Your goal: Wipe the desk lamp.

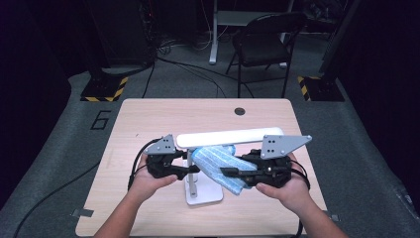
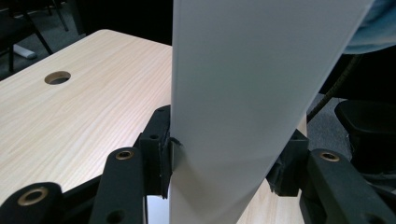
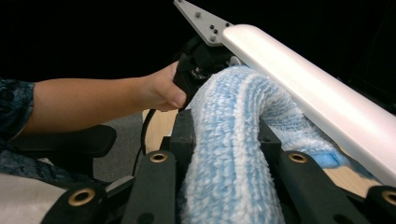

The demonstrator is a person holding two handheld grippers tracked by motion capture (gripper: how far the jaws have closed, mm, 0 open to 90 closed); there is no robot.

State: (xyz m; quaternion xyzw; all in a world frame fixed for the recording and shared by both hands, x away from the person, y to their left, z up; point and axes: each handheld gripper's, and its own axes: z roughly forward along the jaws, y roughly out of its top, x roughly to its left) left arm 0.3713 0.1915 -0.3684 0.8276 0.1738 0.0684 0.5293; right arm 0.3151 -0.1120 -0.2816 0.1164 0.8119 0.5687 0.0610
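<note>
High view: lamp head (image 1: 230,137) long axis crosswise, left gripper (image 1: 190,168) clamping it; right gripper (image 1: 229,172) clamping cloth (image 1: 215,163)

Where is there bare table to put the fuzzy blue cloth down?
Bare wood lies behind the lamp bar, around the round hole, and along the table left edge. The front middle is crowded: lamp base, cloth, both hands.

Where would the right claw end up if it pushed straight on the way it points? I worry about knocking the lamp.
Probably the lamp's thin post. The right claw, shut on the blue cloth, points toward it, with the left claw just behind; depth is unclear.
</note>
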